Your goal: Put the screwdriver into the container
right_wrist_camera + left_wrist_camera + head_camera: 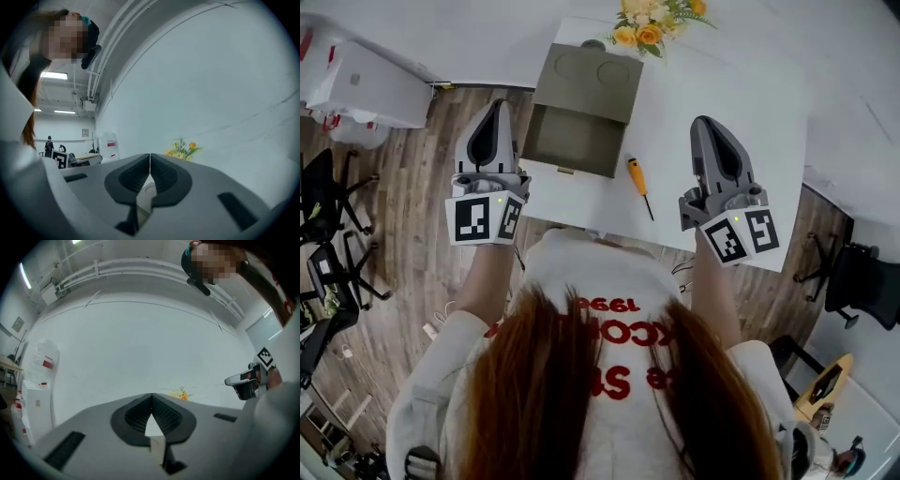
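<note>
A screwdriver (pixel 639 186) with an orange handle and a dark shaft lies on the white table (pixel 750 122) in the head view. To its left stands an open olive-grey container (pixel 574 139) with its lid (pixel 589 80) tipped back. My left gripper (pixel 497 106) hangs left of the container, beyond the table's edge, jaws shut and empty. My right gripper (pixel 705 124) hovers right of the screwdriver, also shut and empty. Both gripper views look up at the white wall; the left gripper (pixel 151 395) and right gripper (pixel 150 156) show their tips touching.
A bunch of yellow flowers (pixel 656 21) stands at the table's far edge, behind the container. Black chairs (pixel 328 234) stand on the wood floor at left, and another chair (pixel 853 281) at right. A white cabinet (pixel 366 84) is at the upper left.
</note>
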`<control>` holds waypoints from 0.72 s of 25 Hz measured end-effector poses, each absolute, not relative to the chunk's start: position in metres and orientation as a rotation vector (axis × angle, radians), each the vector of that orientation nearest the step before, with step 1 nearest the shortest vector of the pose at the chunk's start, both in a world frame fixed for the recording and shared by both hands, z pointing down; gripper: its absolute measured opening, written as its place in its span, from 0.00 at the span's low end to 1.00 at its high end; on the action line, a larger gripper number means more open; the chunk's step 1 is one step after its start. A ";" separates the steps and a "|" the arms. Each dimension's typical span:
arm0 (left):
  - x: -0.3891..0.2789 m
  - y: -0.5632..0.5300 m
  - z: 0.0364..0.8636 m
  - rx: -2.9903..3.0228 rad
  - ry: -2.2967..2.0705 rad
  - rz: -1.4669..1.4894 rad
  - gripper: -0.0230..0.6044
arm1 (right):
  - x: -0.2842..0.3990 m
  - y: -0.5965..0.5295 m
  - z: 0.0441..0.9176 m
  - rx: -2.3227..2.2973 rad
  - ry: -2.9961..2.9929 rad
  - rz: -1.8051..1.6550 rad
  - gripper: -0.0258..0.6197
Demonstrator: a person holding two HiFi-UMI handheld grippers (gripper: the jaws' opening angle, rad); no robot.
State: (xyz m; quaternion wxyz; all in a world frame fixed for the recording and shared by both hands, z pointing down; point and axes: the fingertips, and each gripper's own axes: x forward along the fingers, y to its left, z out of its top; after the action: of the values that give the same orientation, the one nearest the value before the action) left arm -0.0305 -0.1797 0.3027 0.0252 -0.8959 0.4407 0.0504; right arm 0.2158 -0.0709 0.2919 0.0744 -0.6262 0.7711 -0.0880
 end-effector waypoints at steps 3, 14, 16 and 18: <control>-0.028 -0.179 0.307 -2.757 1.398 0.141 0.05 | 0.222 -0.079 0.298 -1.853 2.329 -0.283 0.05; -0.016 -0.191 0.300 -2.761 1.357 0.128 0.05 | 0.220 -0.093 0.307 -1.858 2.324 -0.330 0.05; -0.013 -0.194 0.299 -2.773 1.335 0.132 0.05 | 0.221 -0.096 0.307 -1.871 2.321 -0.335 0.05; -0.011 -0.197 0.301 -2.793 1.324 0.128 0.05 | 0.221 -0.097 0.310 -1.892 2.318 -0.351 0.05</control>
State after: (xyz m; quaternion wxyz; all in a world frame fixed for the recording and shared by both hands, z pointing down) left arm -0.0105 -0.1974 0.3013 0.0239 -0.9025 0.4280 0.0413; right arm 0.2209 -0.0975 0.3102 0.0645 -0.6267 0.7678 -0.1162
